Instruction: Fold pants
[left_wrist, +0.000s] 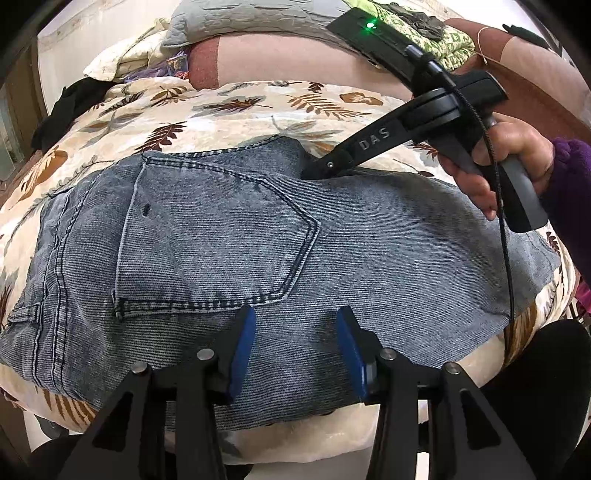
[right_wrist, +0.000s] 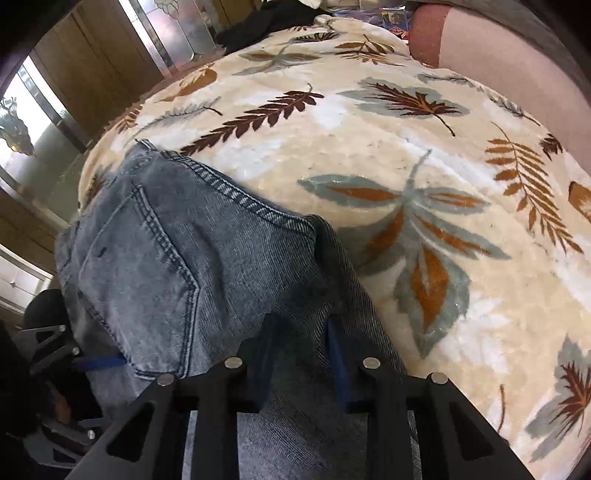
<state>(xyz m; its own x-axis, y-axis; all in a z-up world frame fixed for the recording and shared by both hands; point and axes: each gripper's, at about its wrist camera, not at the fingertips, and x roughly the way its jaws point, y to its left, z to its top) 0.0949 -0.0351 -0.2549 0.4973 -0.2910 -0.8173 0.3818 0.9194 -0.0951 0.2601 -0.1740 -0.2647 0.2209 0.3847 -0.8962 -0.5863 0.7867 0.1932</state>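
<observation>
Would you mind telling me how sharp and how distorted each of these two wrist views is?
Left wrist view: sharp throughout, the jeans stitching crisp; strong fisheye bulge and dark corner vignetting. Right wrist view: same curvature, the leaf blanket fairly clear, but the right gripper fingers smear with motion blur against the denim.

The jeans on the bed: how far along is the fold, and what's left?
Done: the jeans lie flat in a compact stack on the leaf-print blanket, back pocket up. In hand: the right gripper is at the far edge, denim between its fingers; the left gripper stands open over the near edge. Left: probably one more fold, though none shows yet.
</observation>
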